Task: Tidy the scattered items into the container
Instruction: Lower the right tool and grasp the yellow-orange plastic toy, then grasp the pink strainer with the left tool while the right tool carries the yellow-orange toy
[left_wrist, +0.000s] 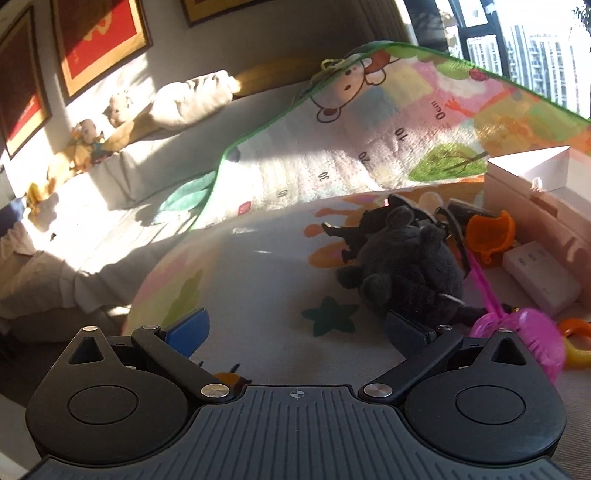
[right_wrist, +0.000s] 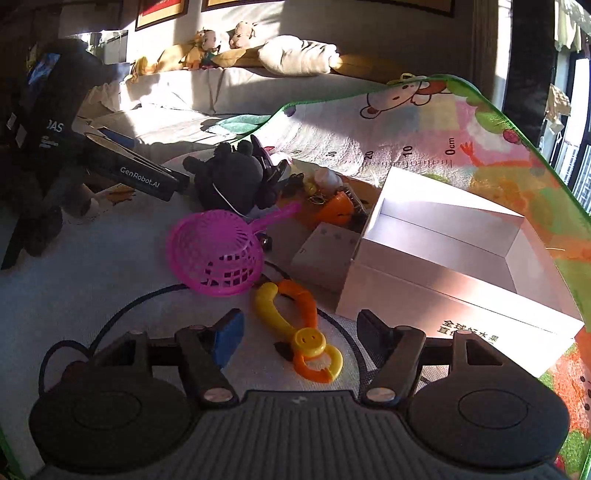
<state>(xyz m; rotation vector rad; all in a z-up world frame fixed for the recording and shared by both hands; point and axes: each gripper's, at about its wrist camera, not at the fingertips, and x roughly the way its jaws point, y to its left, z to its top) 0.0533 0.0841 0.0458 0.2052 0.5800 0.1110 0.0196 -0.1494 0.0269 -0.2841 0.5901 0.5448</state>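
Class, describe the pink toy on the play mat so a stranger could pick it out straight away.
Find the open white box on the cartoon play mat. Left of it, in front of the black plush toy, lies the pink net scoop. It alone is a magenta lattice basket with a thin handle; the yellow-and-orange tongs nearby are solid plastic.

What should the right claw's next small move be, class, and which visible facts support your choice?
Probably ease the right claw forward and down around the yellow and orange tongs toy. Its jaws stand open with nothing gripped, the toy lies on the mat between its fingers, and the white box is open and empty just to the right.
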